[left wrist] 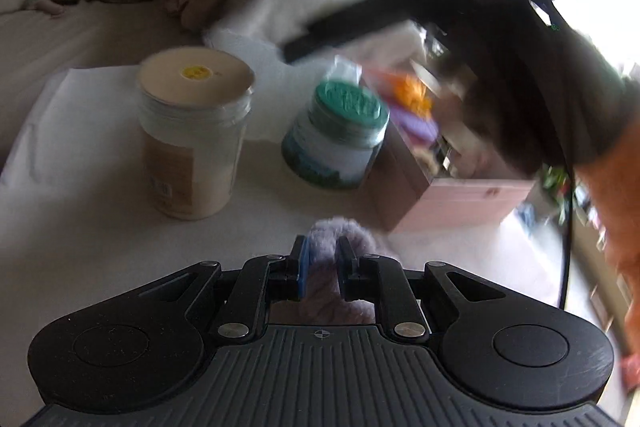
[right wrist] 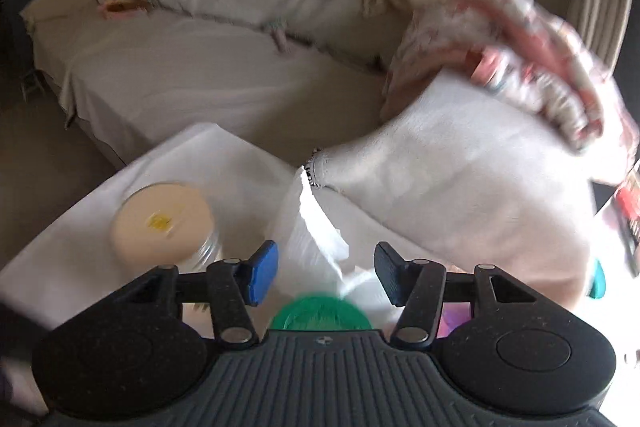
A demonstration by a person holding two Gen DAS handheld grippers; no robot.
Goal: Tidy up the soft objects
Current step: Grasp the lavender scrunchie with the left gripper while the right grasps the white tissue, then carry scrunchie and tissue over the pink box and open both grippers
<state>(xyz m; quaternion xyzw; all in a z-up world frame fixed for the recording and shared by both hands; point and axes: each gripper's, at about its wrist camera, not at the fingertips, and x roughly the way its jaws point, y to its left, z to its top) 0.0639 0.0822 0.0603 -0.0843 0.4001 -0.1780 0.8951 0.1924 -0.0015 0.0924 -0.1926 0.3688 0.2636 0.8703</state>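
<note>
My left gripper [left wrist: 325, 259] is shut on a fluffy lilac soft thing [left wrist: 340, 233], which pokes up between its pads low in the left wrist view, just above the white cloth-covered table [left wrist: 80, 147]. A pink box [left wrist: 452, 195] holding purple and orange items stands to the right of it. My right gripper [right wrist: 325, 273] is open with nothing between its pads, above a green-lidded jar [right wrist: 320, 313]. In the left wrist view it shows only as a blurred black shape, with one of its fingers [left wrist: 352, 27] above the jars.
A beige-lidded jar [left wrist: 192, 131] and the green-lidded jar [left wrist: 340, 135] stand mid-table. Behind them lie a white pillow [right wrist: 460, 195] and a pink patterned blanket [right wrist: 540, 67]. A cloth-covered sofa [right wrist: 180, 75] runs along the back. An orange sleeve [left wrist: 612, 211] is at the right edge.
</note>
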